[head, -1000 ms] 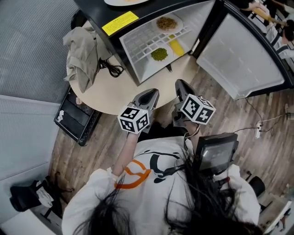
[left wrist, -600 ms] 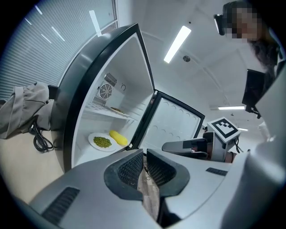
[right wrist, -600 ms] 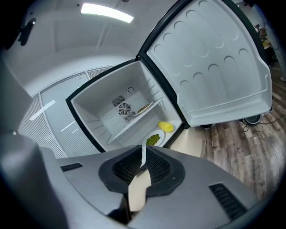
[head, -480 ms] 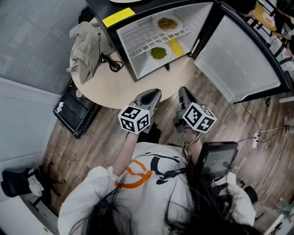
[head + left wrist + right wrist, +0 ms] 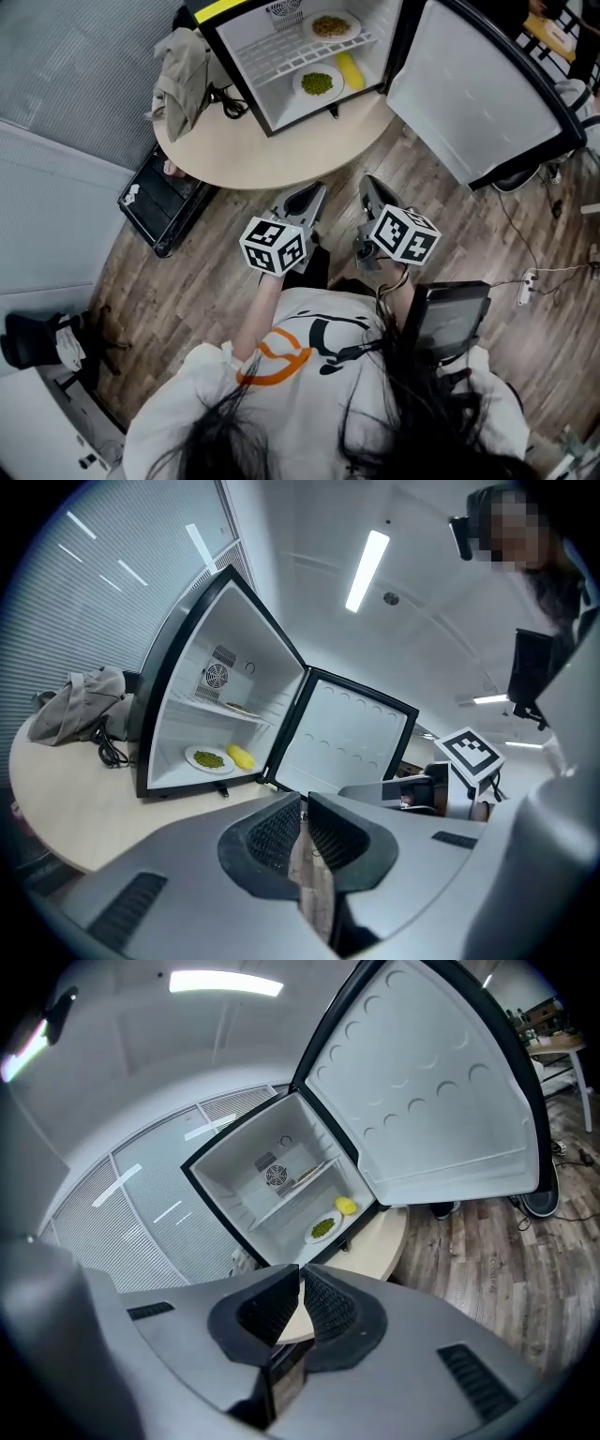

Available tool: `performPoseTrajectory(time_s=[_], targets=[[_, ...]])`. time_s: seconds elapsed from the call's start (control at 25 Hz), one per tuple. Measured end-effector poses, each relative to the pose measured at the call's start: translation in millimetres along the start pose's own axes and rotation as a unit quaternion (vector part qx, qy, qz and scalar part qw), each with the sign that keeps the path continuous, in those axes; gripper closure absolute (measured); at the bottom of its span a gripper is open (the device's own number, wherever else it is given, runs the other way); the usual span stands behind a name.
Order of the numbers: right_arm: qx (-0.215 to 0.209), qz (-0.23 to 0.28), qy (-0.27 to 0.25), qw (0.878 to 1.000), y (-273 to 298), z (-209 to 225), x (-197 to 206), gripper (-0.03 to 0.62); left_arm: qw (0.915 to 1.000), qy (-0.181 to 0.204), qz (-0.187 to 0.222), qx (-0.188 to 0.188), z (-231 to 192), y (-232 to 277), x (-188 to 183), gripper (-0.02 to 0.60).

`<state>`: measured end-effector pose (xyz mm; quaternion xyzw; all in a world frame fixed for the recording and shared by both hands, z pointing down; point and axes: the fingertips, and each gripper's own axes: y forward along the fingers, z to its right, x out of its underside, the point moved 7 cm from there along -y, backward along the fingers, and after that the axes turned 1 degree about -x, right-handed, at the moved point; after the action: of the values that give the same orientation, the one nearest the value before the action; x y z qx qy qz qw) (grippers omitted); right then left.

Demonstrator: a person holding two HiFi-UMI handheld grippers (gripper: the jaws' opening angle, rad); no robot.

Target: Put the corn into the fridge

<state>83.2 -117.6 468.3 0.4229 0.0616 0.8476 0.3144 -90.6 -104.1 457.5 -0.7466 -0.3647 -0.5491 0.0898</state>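
Note:
The yellow corn lies on the floor of the small black fridge, next to a plate of green food; it also shows in the left gripper view as the corn and in the right gripper view as the corn. The fridge door stands wide open to the right. My left gripper and right gripper hang side by side over the wooden floor, well short of the table. Both are shut with nothing between the jaws, seen at the left gripper and the right gripper.
The fridge stands on a round beige table. A grey cloth and a black cable lie left of it. A second plate sits on the upper shelf. A black device lies on the floor at the left.
Both grippers have drawn back from the fridge together with the person; table and fridge now lie farther off. The corn has stayed in the fridge.

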Motion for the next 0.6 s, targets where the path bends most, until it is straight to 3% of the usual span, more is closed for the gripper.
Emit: performPoseTrajectory(time_s=[0.6], targets=[[-0.035,-0.012,-0.044,0.998,-70.9,-5.8,38.7,0.568,0.9995,0.01,0.021,-0.022,63.3,-52.4,40.3,0.549]])
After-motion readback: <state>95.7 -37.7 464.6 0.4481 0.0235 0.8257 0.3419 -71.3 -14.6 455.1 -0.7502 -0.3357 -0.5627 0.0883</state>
